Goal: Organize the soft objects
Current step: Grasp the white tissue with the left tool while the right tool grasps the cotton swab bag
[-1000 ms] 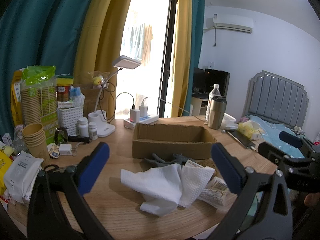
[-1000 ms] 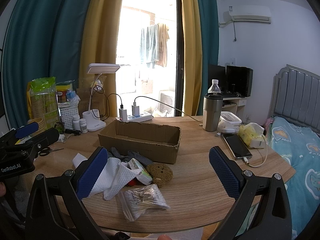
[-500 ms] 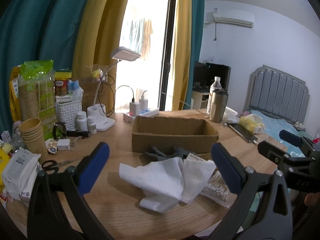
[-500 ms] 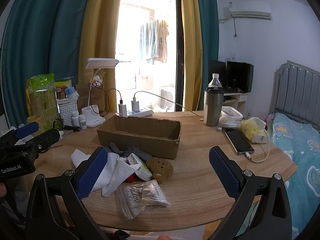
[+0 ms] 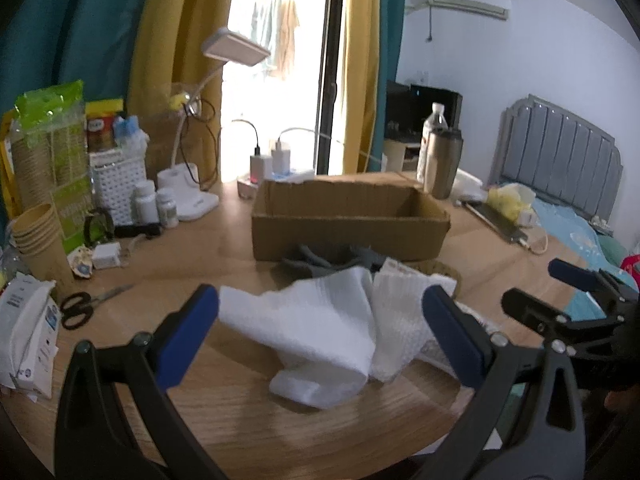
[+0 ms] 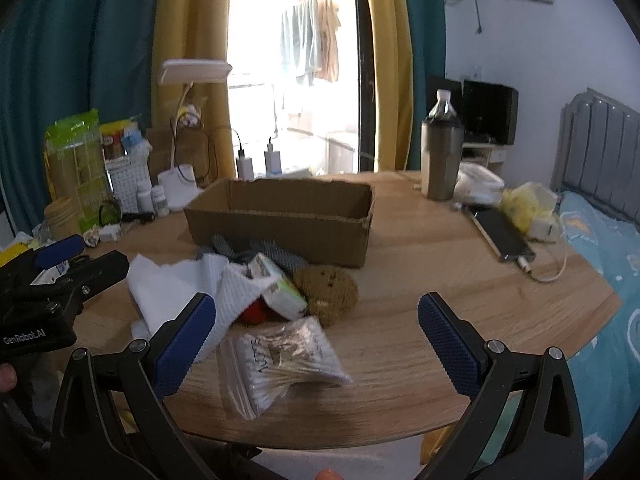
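Crumpled white cloths [image 5: 320, 328] lie just ahead between my left gripper's [image 5: 320, 336] spread fingers; my right gripper [image 6: 316, 340] gapes, empty.

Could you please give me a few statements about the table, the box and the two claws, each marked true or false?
1. The brown cardboard box looks empty. True.
2. The left claw grips the white crumpled paper towel. False: it is open, holding nothing.
3. The clear plastic bag of cotton swabs lies inside the box. False: it lies on the round wooden table.
4. The right claw is open. True.
5. The black scissors lie on the table. True.
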Demonstrator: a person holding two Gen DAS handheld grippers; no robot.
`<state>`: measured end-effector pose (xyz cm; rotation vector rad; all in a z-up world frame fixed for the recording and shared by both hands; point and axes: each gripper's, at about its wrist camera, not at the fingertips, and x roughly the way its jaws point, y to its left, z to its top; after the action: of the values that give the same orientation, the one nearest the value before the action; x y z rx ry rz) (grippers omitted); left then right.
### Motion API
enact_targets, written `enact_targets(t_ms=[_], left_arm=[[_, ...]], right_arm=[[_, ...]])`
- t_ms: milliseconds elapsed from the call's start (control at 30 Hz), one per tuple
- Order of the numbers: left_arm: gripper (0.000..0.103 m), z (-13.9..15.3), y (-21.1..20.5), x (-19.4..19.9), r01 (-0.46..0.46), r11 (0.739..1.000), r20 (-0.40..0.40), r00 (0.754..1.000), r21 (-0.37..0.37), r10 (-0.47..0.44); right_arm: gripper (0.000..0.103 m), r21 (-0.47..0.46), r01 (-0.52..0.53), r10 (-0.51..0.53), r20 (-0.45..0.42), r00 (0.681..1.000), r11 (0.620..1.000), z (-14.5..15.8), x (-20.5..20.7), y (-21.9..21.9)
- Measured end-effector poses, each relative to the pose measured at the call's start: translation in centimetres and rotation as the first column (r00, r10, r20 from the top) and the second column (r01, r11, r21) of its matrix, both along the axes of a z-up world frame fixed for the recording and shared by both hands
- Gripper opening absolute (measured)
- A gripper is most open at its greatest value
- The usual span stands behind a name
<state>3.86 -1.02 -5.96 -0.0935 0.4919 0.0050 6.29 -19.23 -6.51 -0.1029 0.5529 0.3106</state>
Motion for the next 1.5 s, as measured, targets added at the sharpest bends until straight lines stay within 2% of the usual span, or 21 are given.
enact_targets(t_ms=[200,633,733,800,933,1033,1133,1200,1333,1400,1500], left_arm=[[0.102,-1.7,-0.1,1.2,0.010,1.000,-0.057,0.998,0.001,-0.010],[0.101,-4.5,-0.9,4.5,0.068,0.998,-0.149,0.987,0.017,-0.065],[0.100,-5.4,-1.2,5.1,0.088,0.996,-0.184,0.979,0.015,-0.084],[0.092,-5.9,-1.4,5.4,0.103,0.995,-0.210,0.973,0.017,-0.097],[0.090,-6.2,-1.7,5.5,0.105,0.994,-0.221,0.971,0.036,-0.095],[0.082,-6.5,-1.9,5.5,0.105,0.993,-0.235,0.968,0.063,-0.087],[0.069,-6.8,-1.7,5.5,0.095,0.991,-0.251,0.965,0.092,-0.070],[0.051,-6.6,-1.4,5.3,0.086,0.992,-0.245,0.968,0.093,-0.061],[0.032,-6.1,-1.1,5.0,0.090,0.993,-0.228,0.971,0.076,-0.071],[0.026,-5.8,-1.2,4.8,0.105,0.992,-0.221,0.971,0.066,-0.088],[0.026,-4.9,-1.6,4.3,0.118,0.991,-0.191,0.976,0.065,-0.104]], right_arm=[[0.103,0.010,-0.030,0.031,-0.084,0.996,1.000,-2.3,1.4,0.5],[0.102,0.014,-0.056,0.058,-0.169,0.984,0.998,-5.5,3.4,0.7],[0.098,0.019,-0.095,0.096,-0.180,0.979,0.995,-6.0,3.6,0.8],[0.097,0.016,-0.116,0.117,-0.186,0.976,0.993,-6.2,3.6,1.0],[0.084,0.017,-0.150,0.150,-0.201,0.968,0.989,-6.6,3.7,1.4],[0.079,0.022,-0.164,0.165,-0.202,0.965,0.986,-6.8,3.7,1.5],[0.075,0.034,-0.180,0.183,-0.207,0.961,0.983,-6.8,3.6,1.4],[0.074,0.040,-0.187,0.191,-0.208,0.959,0.982,-6.7,3.6,1.3],[0.073,0.042,-0.186,0.191,-0.201,0.961,0.982,-6.5,3.4,1.0],[0.073,0.045,-0.186,0.191,-0.189,0.963,0.982,-6.2,3.3,0.9],[0.073,0.043,-0.187,0.192,-0.175,0.966,0.981,-5.8,3.2,0.7]])
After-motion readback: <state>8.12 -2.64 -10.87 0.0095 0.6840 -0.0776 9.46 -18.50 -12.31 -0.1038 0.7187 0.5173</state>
